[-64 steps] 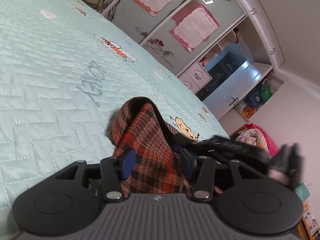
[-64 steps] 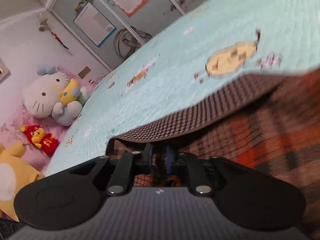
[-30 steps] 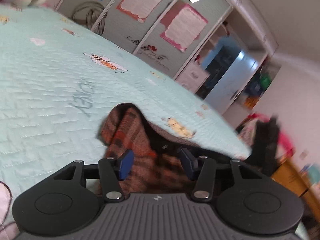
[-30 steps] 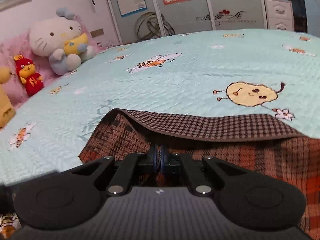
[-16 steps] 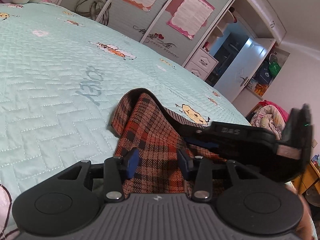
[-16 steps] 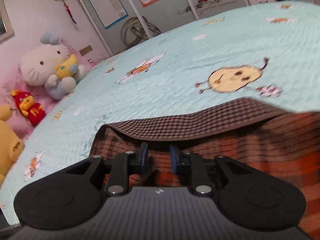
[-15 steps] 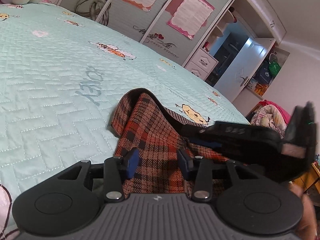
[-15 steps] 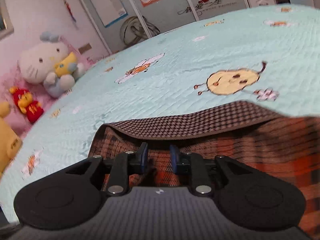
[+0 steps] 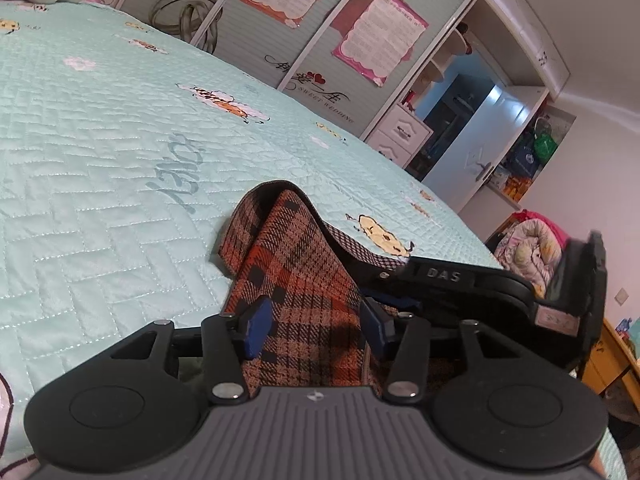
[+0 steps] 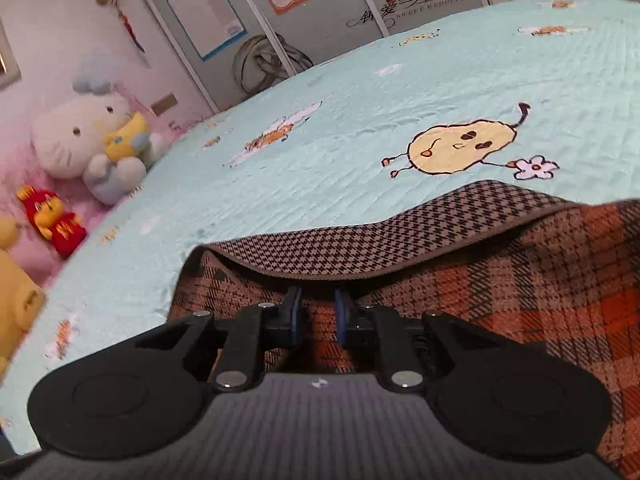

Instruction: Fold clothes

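- Far left in the right wrist view: a white Hello Kitty plush (image 10: pixel 86 140) and a small red-and-yellow plush (image 10: pixel 52 222) sit on pink bedding at the head edge of the bed, well apart from the clothes.
- The mint-green quilted bedspread (image 9: pixel 92 168) carries everything. It's got cartoon prints, including a yellow pear-shaped character with a little flower (image 10: pixel 460 148) just past the garment's far edge.
- The plaid garment (image 9: pixel 296 280) (red-orange, brown and black checks) lies on the bedspread near its front edge. One end rises in a soft folded peak, with a small houndstooth-pattern band (image 10: pixel 380 232) running along the top edge like a lining or waistband.
- left gripper (image 9: pixel 316 324): the blue pads are spread wide, plaid cloth lying between them, neither pad pressing on it as far as I can tell. So it's released, just hanging over the garment.
- right gripper (image 10: pixel 316 314): jaws are parted with a clear gap, sitting low over the plaid fabric right under the houndstooth band. Not pinching anything. In the left wrist view it reaches in from the right and its tips go under that band.
- Past the far edge of the bed: wardrobe doors with pink-bordered posters (image 9: pixel 376 36), then white drawers (image 9: pixel 400 136) and an open doorway further right.
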A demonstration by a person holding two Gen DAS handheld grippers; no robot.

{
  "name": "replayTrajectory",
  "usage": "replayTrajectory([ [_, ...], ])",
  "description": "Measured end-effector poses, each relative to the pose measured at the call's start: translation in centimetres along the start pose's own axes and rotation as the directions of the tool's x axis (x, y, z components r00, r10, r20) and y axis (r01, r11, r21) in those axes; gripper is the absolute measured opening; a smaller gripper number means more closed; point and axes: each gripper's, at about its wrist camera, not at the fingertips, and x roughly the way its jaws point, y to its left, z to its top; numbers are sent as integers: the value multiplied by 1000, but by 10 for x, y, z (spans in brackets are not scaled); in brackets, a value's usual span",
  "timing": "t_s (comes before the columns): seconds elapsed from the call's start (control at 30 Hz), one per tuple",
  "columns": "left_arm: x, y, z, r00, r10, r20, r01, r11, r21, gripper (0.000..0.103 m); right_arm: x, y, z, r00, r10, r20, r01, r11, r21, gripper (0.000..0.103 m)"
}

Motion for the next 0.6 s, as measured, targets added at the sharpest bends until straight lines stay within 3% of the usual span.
replayTrajectory([
  [0.23, -1, 1, -1, 1000, -16, 13, 16, 999, -36, 53, -70, -3, -19, 986, -59, 155, 41, 993, 114, 31],
  [0.4, -3, 4, -1, 999, -33, 20, 35, 997, -76, 54, -77, 11, -17, 991, 10, 135, -18, 998, 61, 31],
  [0.6, -14, 5, -2, 999, 13, 44, -8, 994, -112, 54, -16, 34, -5, 999, 42, -13, -44, 988, -149, 41],
])
